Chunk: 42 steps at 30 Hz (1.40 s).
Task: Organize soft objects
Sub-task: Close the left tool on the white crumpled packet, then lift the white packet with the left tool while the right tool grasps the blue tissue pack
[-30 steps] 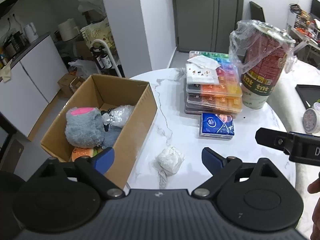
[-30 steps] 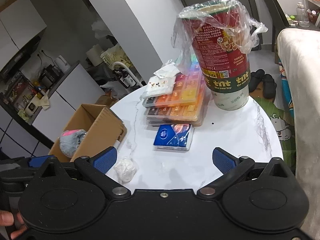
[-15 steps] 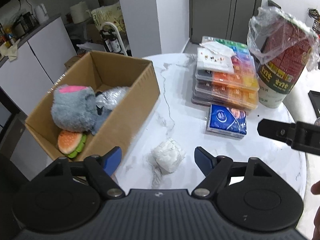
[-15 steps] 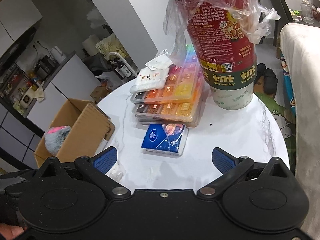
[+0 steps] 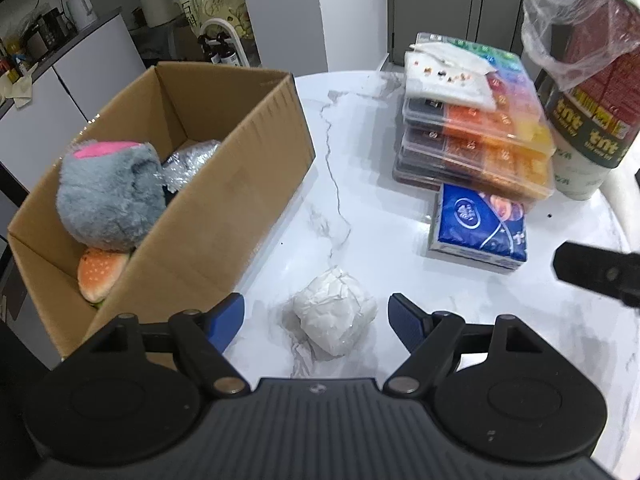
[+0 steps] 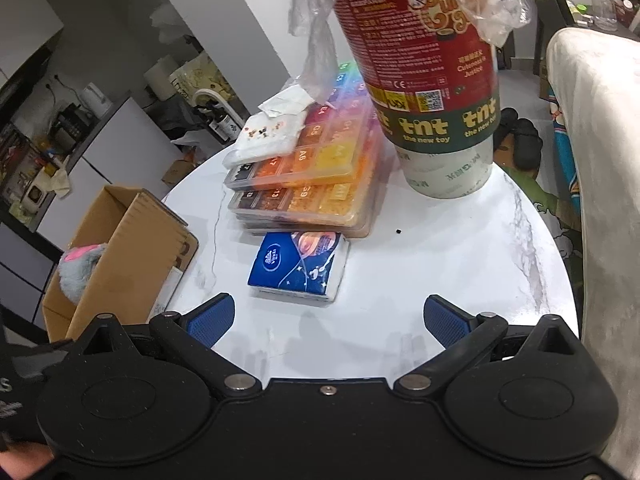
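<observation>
A crumpled white soft lump (image 5: 334, 322) lies on the white marble table (image 5: 360, 184), between the open blue fingers of my left gripper (image 5: 316, 318), which does not touch it. A blue tissue pack (image 5: 478, 228) lies to its right; it also shows in the right wrist view (image 6: 298, 266), just ahead of my open, empty right gripper (image 6: 326, 322). A cardboard box (image 5: 240, 168) at the left holds a grey plush toy (image 5: 108, 196), a burger toy (image 5: 100, 274) and a silvery wrapped item (image 5: 188, 162).
A stack of colourful bead organiser boxes (image 5: 476, 136) stands behind the tissue pack, with a white cloth (image 5: 444, 78) on top. A tall red tnt canister (image 6: 424, 64) in loose plastic stands at the back right. A cushioned seat (image 6: 600, 184) borders the table's right.
My left gripper has moved forward and down, so the white lump now sits between its fingers. My right gripper has moved closer to the tissue pack and the canister.
</observation>
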Tool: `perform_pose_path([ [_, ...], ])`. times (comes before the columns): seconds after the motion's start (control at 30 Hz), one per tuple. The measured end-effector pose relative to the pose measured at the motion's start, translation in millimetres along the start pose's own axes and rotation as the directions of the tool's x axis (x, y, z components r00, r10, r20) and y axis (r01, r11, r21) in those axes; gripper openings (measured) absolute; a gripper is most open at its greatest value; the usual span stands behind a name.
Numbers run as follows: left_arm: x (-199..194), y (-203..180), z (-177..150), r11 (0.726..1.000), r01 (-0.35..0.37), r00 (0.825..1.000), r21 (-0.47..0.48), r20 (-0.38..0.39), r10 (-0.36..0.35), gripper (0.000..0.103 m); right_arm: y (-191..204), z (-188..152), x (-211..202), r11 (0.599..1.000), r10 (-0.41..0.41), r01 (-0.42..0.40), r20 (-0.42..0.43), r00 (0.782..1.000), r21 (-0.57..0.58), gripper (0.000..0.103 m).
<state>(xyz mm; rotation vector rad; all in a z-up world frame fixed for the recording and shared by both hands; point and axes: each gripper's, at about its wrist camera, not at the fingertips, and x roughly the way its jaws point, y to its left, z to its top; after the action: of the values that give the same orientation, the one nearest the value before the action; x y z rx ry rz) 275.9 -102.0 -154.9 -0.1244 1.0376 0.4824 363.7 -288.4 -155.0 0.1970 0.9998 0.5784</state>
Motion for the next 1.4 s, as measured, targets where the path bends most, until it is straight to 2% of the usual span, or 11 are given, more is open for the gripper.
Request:
perform_pose_path([
  [0.1,6.9,1.6,-1.0,1.0,0.006,1.0,-0.013,-0.012,-0.006,0.078,0.0,0.7,5.1,1.0,-0.006,0.006,-0.003,1.0,0.007,0.102],
  [0.2,13.4,4.4,-2.5,1.0,0.02,0.999,-0.024,-0.037,-0.02,0.052,2.5,3.0,10.9,1.0,-0.012,0.012,-0.001,1.0,-0.003,0.102],
  [0.27,14.8,7.5,-3.5,0.999,0.027,0.999,-0.041,-0.042,-0.029,0.047,4.1,4.4,15.4,1.0,-0.014,0.014,-0.002,1.0,-0.006,0.102],
  [0.6,-4.0,20.9,-1.7,0.996,0.062,0.998,-0.07,-0.008,-0.063,0.046,24.7,6.1,34.1,0.997,-0.031,0.029,-0.024,0.999,-0.073,0.102],
  [1.0,-50.0,34.7,21.1,0.994,0.068,0.99,-0.09,0.131,-0.056,0.046,33.4,10.8,47.5,0.996,-0.047,0.045,-0.022,0.999,-0.079,0.102],
  [1.23,-53.1,45.9,25.6,0.992,0.073,0.989,-0.106,0.132,-0.058,0.046,42.1,16.1,62.5,0.994,-0.08,0.077,-0.039,0.996,-0.08,0.102],
  [1.4,-54.4,51.6,24.8,0.989,0.092,0.99,-0.12,0.122,-0.077,0.046,56.2,12.1,71.0,0.981,-0.133,0.124,-0.048,0.99,-0.149,0.102],
])
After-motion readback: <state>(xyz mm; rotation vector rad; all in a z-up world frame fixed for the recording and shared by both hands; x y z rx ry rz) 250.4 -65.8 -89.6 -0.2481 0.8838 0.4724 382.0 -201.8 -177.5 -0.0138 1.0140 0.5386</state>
